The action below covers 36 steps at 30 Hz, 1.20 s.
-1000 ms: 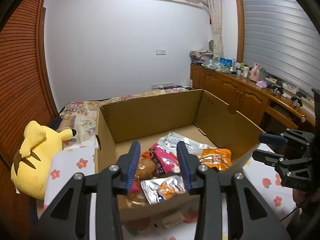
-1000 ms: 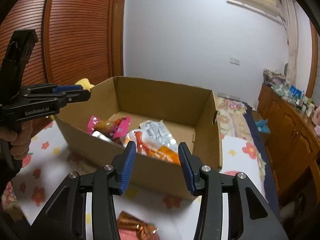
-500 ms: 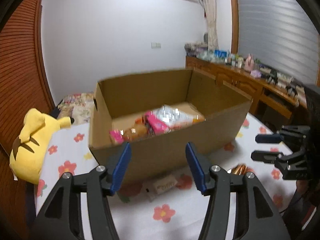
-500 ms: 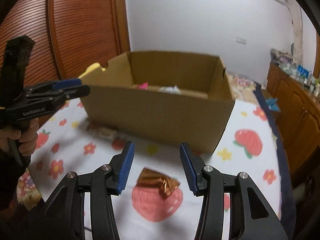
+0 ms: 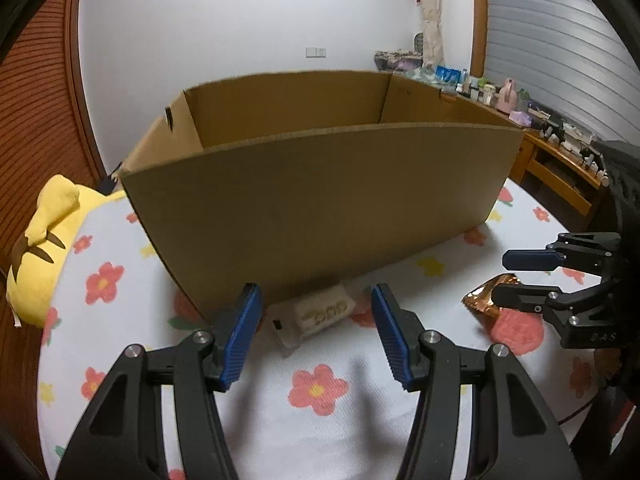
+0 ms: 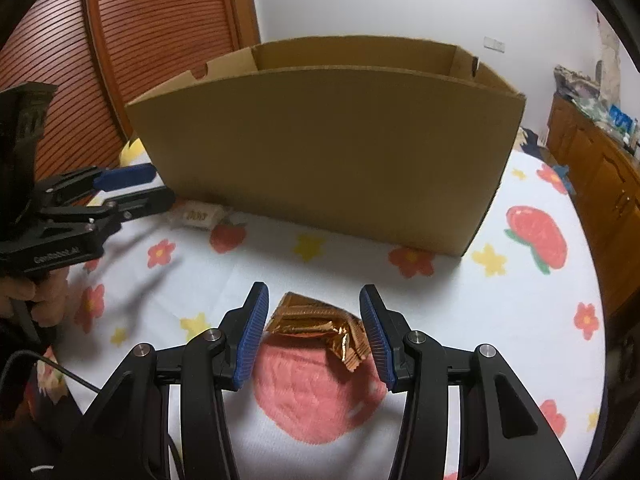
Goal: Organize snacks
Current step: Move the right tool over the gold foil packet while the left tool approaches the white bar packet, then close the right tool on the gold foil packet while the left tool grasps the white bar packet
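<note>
A big open cardboard box (image 5: 320, 200) stands on a flowered tablecloth (image 5: 260, 420); its front wall hides what is inside. A small white snack packet (image 5: 316, 316) lies against the foot of the box. My left gripper (image 5: 316, 332) hovers open just in front of it, pads apart from it. A crumpled copper foil snack (image 6: 316, 324) rests on the cloth between the blue pads of my right gripper (image 6: 314, 332), which is open and not pressing on it. The left wrist view shows the right gripper (image 5: 508, 276) beside that foil snack (image 5: 484, 300).
A yellow plush toy (image 5: 44, 240) lies at the table's left edge. Wooden cabinets (image 6: 600, 168) with clutter on top run along the right wall, and a slatted wooden door (image 6: 80, 60) is on the left. A hand (image 6: 24, 292) holds the left gripper (image 6: 148, 188).
Both grippers have come down from above the box to the cloth in front of it. The left jaws have widened. The snacks inside the box have dropped out of sight behind its wall.
</note>
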Motion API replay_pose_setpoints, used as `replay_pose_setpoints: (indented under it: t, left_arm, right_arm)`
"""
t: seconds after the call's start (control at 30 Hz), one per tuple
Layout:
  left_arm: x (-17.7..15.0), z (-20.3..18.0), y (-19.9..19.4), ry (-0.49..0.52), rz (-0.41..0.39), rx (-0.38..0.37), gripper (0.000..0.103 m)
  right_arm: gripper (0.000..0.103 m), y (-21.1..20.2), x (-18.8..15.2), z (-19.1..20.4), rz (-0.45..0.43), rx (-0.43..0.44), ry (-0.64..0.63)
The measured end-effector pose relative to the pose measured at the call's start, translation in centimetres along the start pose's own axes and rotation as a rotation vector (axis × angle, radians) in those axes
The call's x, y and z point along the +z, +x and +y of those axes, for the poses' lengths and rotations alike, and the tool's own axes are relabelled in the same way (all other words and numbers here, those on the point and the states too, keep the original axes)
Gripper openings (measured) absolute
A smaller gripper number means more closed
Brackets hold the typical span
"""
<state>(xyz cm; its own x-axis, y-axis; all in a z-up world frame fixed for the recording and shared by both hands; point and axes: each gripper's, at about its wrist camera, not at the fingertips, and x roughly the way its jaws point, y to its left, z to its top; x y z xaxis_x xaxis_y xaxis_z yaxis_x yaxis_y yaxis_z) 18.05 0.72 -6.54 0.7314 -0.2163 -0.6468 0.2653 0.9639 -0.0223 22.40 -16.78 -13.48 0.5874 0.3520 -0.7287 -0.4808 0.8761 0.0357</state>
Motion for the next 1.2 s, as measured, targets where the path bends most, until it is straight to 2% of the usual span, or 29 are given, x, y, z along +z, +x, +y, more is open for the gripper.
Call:
replay_pose_setpoints:
  t: [0.57, 0.7, 0.77, 0.93, 1.0, 1.07, 1.2]
  left_arm:
    - [-0.2, 0.0, 3.5, -0.015, 0.123, 0.029, 0.058]
    - [-0.2, -0.1, 3.8, -0.012, 0.134, 0.023, 0.060]
    - [-0.2, 0.0, 4.0, -0.012, 0.145, 0.020, 0.064]
    - [-0.4, -0.1, 4.3, -0.012, 0.163, 0.001, 0.064]
    - [-0.4, -0.2, 4.3, -0.003, 0.165, -0.003, 0.060]
    - [-0.4, -0.6, 4.2, 0.018, 0.160, -0.015, 0.050]
    - [-0.6, -1.5, 3.8, 0.049, 0.161, -0.043, 0.046]
  right_arm:
    - [0.050, 1.4, -1.0, -0.6, 0.048, 0.009, -0.006]
    - [0.051, 1.3, -1.0, -0.5, 0.049, 0.003, -0.016]
    - [0.051, 1.4, -1.0, -0.3, 0.047, 0.002, -0.020]
    - [0.051, 1.4, -0.9, 0.3, 0.033, -0.004, -0.026]
    - [0.051, 1.2, -1.1, 0.2, 0.029, 0.002, -0.023]
    - [0.051, 1.0, -1.2, 0.0, 0.027, 0.002, -0.019]
    - [0.051, 0.5, -1.3, -0.5, 0.031, 0.007, -0.018]
